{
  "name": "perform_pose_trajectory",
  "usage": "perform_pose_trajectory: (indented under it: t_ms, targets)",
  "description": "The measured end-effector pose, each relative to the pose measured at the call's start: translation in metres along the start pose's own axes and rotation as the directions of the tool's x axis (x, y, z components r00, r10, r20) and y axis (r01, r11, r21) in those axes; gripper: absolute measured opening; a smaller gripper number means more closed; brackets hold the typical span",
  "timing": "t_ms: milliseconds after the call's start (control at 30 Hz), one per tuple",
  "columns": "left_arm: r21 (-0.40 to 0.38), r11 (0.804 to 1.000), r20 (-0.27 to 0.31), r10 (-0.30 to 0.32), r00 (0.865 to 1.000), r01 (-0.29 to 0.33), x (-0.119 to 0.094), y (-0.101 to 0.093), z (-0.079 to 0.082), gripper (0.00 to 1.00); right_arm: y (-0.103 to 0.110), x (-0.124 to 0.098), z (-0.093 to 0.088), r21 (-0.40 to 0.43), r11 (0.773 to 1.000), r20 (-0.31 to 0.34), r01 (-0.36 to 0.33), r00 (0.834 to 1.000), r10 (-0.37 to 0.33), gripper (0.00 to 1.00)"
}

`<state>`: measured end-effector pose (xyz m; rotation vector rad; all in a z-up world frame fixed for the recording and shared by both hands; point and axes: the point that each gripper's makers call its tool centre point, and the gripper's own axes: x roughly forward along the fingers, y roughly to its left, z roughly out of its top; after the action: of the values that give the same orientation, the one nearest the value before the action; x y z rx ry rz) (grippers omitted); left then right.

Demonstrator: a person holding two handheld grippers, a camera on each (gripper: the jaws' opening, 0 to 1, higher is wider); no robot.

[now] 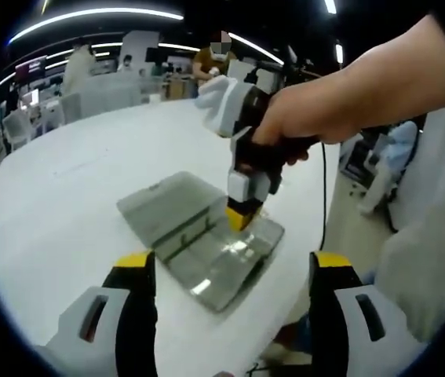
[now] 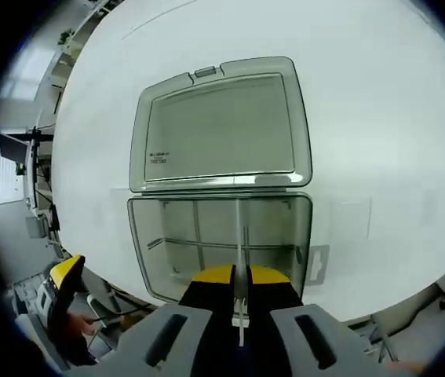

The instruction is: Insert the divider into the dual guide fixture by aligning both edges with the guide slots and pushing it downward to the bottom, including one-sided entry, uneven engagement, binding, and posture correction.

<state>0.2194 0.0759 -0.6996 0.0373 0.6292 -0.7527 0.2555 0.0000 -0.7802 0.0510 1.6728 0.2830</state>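
Your right gripper (image 2: 240, 289) is clamped on the divider (image 2: 239, 236) over the box (image 2: 220, 247); left gripper (image 1: 234, 275) gapes. Tilt it and it'll bind.

White round table (image 1: 65, 196), bare and glossy, spanning most of the left gripper view and nearly all of the right gripper view (image 2: 379, 118). Resting directly on it, a clear plastic compartment box (image 1: 206, 236), lid swung flat open onto the tabletop; sits centre frame in the right gripper view (image 2: 220, 188), lid toward the top, tray below, close to the table's near edge.
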Motion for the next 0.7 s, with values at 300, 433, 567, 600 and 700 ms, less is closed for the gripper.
perform_pose_trajectory:
  t_ms: [300,433,567,600,700]
  targets:
    - [-0.003,1.0,-0.004,0.0,1.0,0.0,0.0006,0.0012,-0.0012,0.78,-0.0039,0.0062,0.0055,-0.01,1.0,-0.003,0.008,1.0,-0.008,0.0]
    - [-0.005,1.0,-0.005,0.0,1.0,0.0,0.001,0.0021,-0.0019,0.78,-0.0039,0.0083,0.006,-0.006,1.0,-0.002,0.008,1.0,-0.008,0.0]
    - [-0.007,1.0,-0.007,0.0,1.0,0.0,0.0012,0.0037,-0.0024,0.77,-0.0038,0.0086,0.005,-0.006,1.0,-0.007,0.009,1.0,-0.009,0.0]
    - [-0.007,1.0,-0.007,0.0,1.0,0.0,0.0013,0.0039,-0.0023,0.77,-0.0035,0.0087,0.0048,-0.004,1.0,-0.008,0.007,1.0,-0.007,0.0]
    - [-0.007,1.0,-0.007,0.0,1.0,0.0,0.0017,0.0042,-0.0016,0.77,-0.0033,0.0087,0.0043,-0.005,1.0,-0.011,0.009,1.0,-0.009,0.0]
